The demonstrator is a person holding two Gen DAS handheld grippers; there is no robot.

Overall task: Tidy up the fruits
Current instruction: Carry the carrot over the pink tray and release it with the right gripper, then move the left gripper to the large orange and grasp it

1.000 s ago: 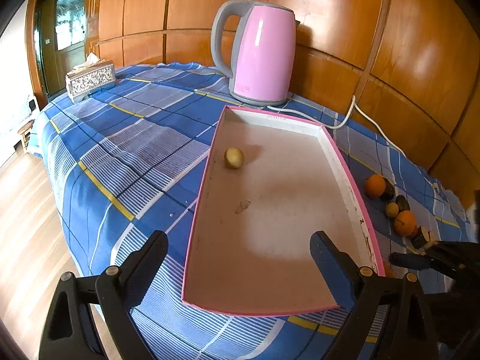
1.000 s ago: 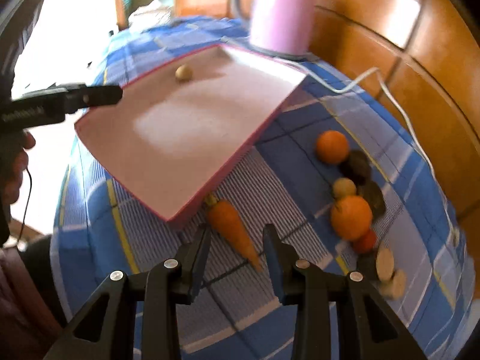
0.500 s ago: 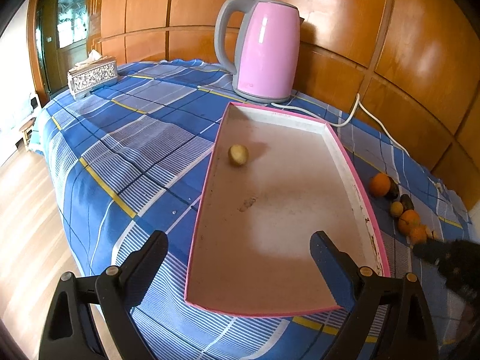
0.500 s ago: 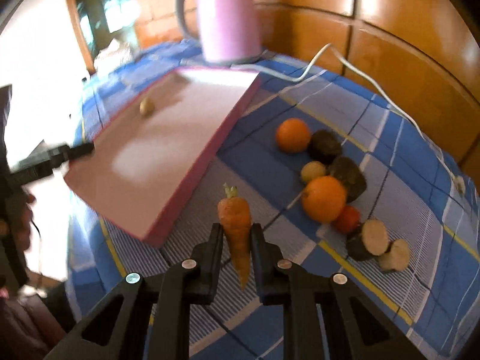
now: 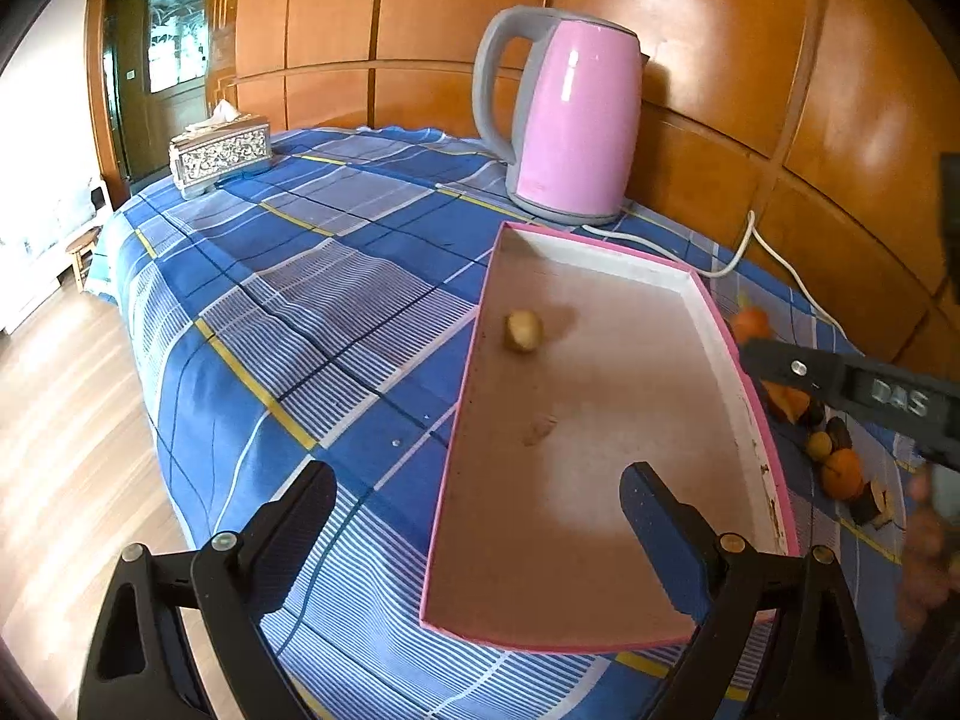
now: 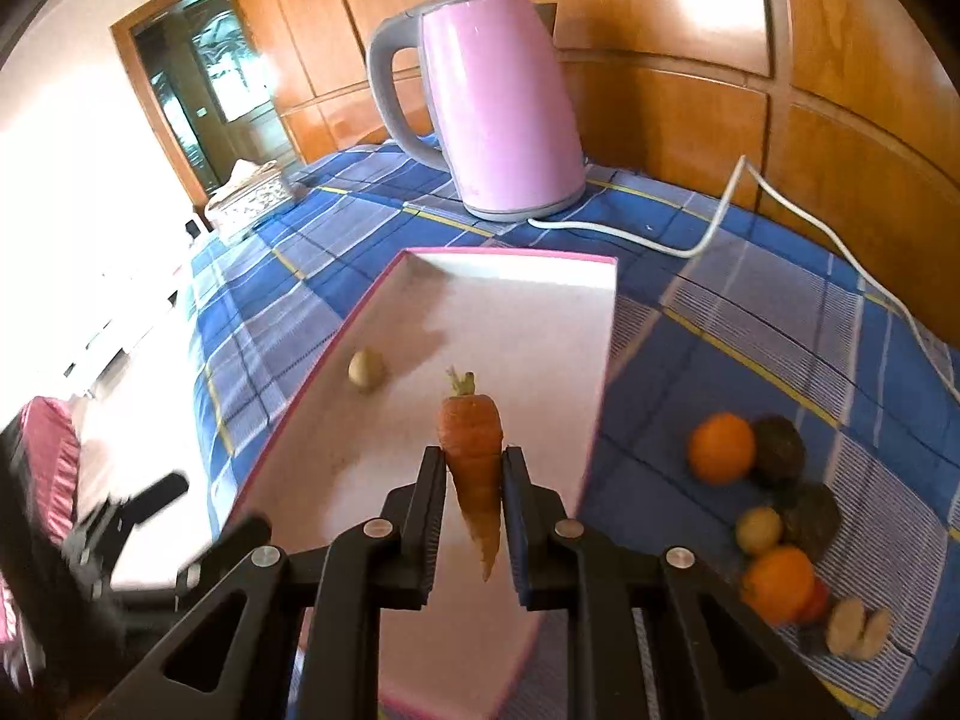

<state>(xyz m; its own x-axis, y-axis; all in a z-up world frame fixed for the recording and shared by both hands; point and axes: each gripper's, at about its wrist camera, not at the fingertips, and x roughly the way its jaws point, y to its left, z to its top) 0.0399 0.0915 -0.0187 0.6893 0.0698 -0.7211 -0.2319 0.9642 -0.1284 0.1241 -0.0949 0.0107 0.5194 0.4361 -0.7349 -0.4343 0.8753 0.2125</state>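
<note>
Our right gripper (image 6: 474, 507) pinches the carrot (image 6: 472, 462), leafy end pointing forward, above the pink tray (image 6: 603, 360); our left gripper (image 5: 480, 516) hangs spread over the tray's near end; we judge lowering comes next.

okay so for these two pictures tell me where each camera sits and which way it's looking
Left wrist: on the left gripper, low over the near table edge, facing along the pink tray toward the kettle; its open jaws show.
Right wrist: on the right gripper, raised over the tray's near end, facing the kettle; its jaws clamp a carrot.
Shared: tray, kettle, the small yellowish fruit in the tray, and the fruit pile.
</note>
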